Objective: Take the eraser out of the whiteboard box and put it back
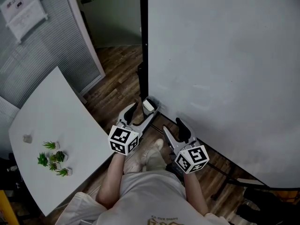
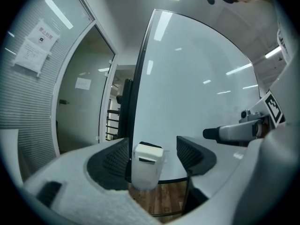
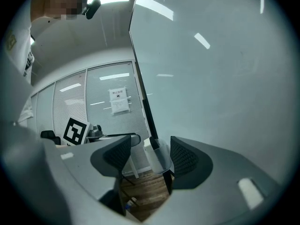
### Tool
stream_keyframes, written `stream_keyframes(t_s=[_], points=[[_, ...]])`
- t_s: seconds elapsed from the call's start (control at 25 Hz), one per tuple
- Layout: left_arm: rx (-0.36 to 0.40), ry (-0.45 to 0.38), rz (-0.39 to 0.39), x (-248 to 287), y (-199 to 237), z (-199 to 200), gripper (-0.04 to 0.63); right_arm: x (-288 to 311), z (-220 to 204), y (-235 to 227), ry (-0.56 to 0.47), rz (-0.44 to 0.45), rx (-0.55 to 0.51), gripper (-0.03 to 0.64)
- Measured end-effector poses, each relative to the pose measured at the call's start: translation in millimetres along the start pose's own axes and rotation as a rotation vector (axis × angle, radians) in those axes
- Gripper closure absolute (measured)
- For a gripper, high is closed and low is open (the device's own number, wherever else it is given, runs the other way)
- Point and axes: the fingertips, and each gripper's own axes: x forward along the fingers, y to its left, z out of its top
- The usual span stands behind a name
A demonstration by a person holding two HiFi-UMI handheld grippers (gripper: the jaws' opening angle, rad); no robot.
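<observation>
Whiteboard [image 1: 225, 64] ahead, I held the left gripper [image 1: 140, 115], fingers [image 2: 110, 161] released, framing the eraser [image 2: 148, 152] in its box [image 2: 144, 175], right gripper [image 1: 174, 131] equally released; reaching in looked next.

White plastic whiteboard box [image 2: 146, 176], open-topped, upright, mounted at the lower left edge of the whiteboard [image 2: 197, 93], eraser [image 2: 149, 151] seated inside, white body, dark strip along its back, top protruding above the box rim
</observation>
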Motion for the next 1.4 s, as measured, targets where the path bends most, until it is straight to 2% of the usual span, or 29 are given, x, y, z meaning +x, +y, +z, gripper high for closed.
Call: stream_keyframes(t_s=[0.36,0.72,1.12,1.4], points=[[0.046,0.027,-0.018,23.2,2.4,-4.4,0.285,11.9,-9.1,-4.2,0.032,0.028,0.03,0.357],[0.127,0.062,-0.076,42.9,-0.1,-8.7,0.285,24.0,-15.8,-6.4,0.054,0.064,0.061,0.364],[0.157,0.082,-0.117,57.5,-3.1,-14.5,0.285,28.6,-16.5,-15.1,0.064,0.064,0.067,0.368],[0.16,0.077,-0.1,59.6,-0.5,-12.9,0.302,32.1,-13.9,-16.3,0.068,0.07,0.066,0.374]])
